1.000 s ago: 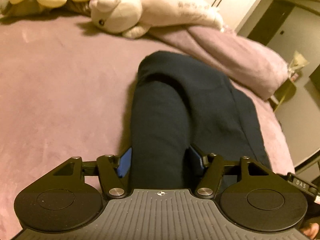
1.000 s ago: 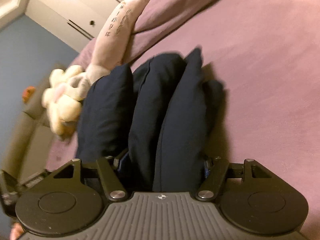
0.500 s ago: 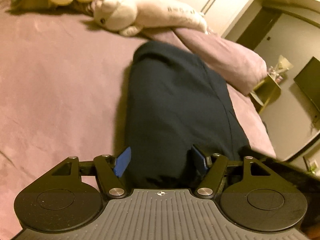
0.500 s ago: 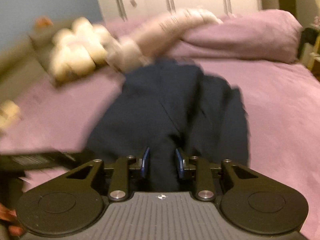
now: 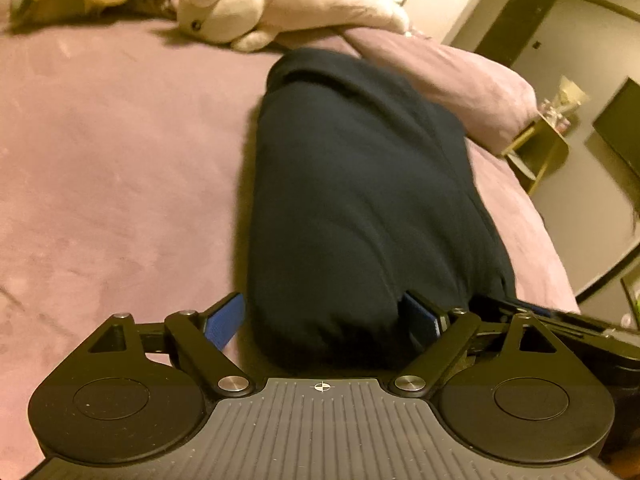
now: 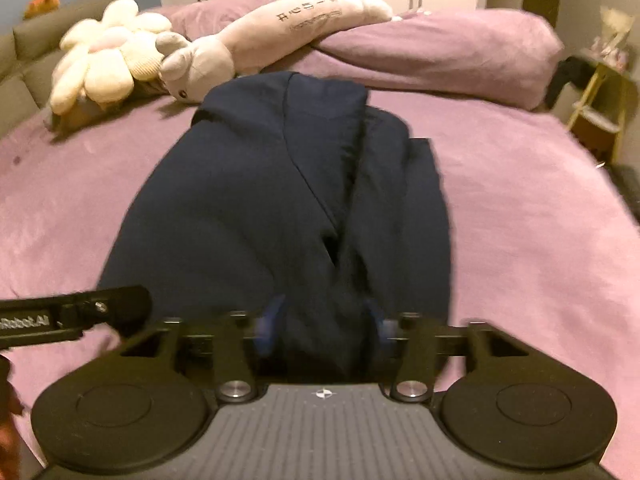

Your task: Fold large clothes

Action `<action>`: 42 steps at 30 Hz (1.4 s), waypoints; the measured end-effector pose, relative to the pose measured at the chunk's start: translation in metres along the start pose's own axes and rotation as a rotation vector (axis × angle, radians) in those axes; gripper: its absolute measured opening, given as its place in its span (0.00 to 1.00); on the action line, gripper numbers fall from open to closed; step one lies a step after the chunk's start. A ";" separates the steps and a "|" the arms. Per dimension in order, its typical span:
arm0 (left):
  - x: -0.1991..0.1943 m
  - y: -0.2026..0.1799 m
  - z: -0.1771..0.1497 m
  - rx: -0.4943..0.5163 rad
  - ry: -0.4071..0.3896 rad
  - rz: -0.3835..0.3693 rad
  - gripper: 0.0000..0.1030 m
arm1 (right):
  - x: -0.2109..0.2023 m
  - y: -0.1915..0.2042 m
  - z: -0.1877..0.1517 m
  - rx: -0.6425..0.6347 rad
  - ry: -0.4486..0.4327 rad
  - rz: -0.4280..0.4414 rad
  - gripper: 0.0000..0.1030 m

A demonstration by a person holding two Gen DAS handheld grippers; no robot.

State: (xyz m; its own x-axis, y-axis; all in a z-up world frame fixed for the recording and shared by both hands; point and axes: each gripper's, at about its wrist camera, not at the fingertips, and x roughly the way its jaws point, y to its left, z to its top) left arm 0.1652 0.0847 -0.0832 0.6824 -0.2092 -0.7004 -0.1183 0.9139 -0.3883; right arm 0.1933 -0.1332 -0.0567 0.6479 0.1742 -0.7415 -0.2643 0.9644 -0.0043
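Dark garment (image 6: 276, 204) on purple bed (image 6: 520, 200), long bundle, near end at both grippers, far end near plush (image 6: 248, 48) and pillow (image 6: 440, 52).

Left gripper (image 5: 324, 320): fingers wide apart, thick fold betw. pads, contact unclear — cannot tell if held.

Right gripper (image 6: 324, 324): narrower gap, cloth bunched betw. pads, looks pinched; blurred, not sure.

Risks:
- loose left grip → layers slip, fold opens
- uneven pull L/R → bundle twists, seam off-centre
- push too far → garment hits plush

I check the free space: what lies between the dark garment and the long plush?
Right wrist view: only a strip of purple bedcover separates dark garment from long plush.
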 end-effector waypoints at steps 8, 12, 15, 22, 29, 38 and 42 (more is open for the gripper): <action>-0.057 -0.023 -0.033 0.135 -0.002 0.133 0.94 | -0.043 0.020 -0.051 -0.006 0.132 -0.030 0.85; -0.069 -0.037 -0.029 0.177 0.009 0.218 0.95 | -0.059 0.025 -0.042 0.018 0.126 -0.039 0.96; -0.075 -0.041 -0.026 0.185 0.008 0.259 0.95 | -0.072 0.029 -0.033 0.023 0.106 -0.048 0.96; -0.083 -0.032 -0.018 0.135 0.008 0.241 0.95 | -0.073 0.032 -0.020 0.022 0.095 -0.114 0.96; -0.085 -0.031 -0.019 0.132 0.007 0.262 0.95 | -0.073 0.021 -0.019 0.088 0.109 -0.122 0.96; -0.078 -0.037 -0.023 0.164 0.031 0.282 0.95 | -0.077 0.015 -0.018 0.114 0.092 -0.136 0.96; -0.078 -0.039 -0.024 0.166 0.033 0.278 0.96 | -0.078 0.013 -0.018 0.129 0.093 -0.137 0.96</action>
State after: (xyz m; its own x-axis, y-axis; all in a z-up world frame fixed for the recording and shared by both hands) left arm 0.0994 0.0576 -0.0274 0.6161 0.0477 -0.7862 -0.1760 0.9813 -0.0784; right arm 0.1262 -0.1383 -0.0112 0.6014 0.0262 -0.7985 -0.0809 0.9963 -0.0283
